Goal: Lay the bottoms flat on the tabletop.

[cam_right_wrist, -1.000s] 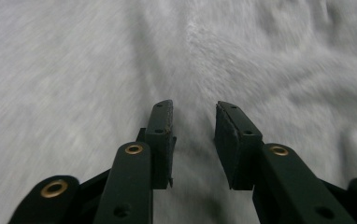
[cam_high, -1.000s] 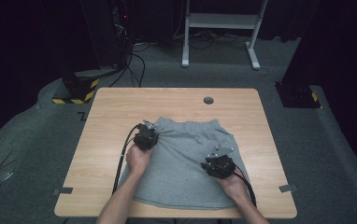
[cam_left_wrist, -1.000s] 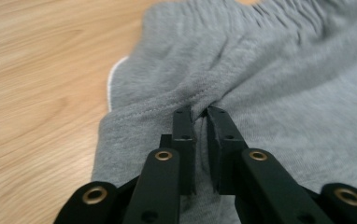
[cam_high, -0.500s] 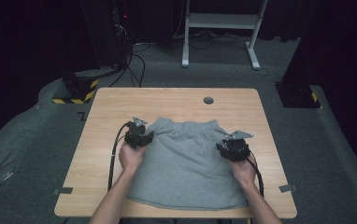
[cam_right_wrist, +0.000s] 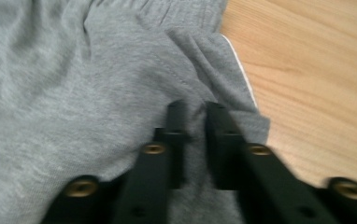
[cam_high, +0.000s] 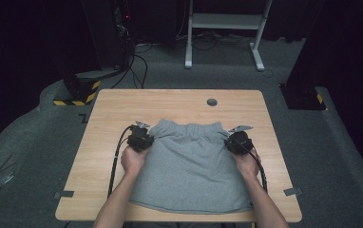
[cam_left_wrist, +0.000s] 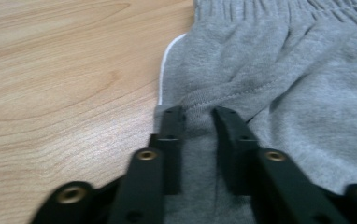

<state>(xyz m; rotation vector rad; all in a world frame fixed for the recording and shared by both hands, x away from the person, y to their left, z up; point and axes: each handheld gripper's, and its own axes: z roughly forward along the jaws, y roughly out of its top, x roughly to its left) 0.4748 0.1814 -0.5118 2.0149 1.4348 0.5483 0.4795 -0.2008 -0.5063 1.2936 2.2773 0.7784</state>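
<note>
Left gripper (cam_left_wrist: 197,112) is pinching a fold of the grey shorts (cam_high: 191,166) at their left side seam, jaws nearly together with cloth bunched between them; the right gripper (cam_right_wrist: 195,109) is doing the same at the right side seam, jaws narrowly parted and clamped on fabric. In the high view the left gripper (cam_high: 140,137) and right gripper (cam_high: 239,141) are sitting at opposite sides of the shorts, just below the gathered waistband. Shorts are lying flat on the wooden table (cam_high: 122,107), waistband facing the far edge, hem near the near edge, roughly centred between left and right edges. A small dark round hole (cam_high: 212,102) is showing near the far edge
</note>
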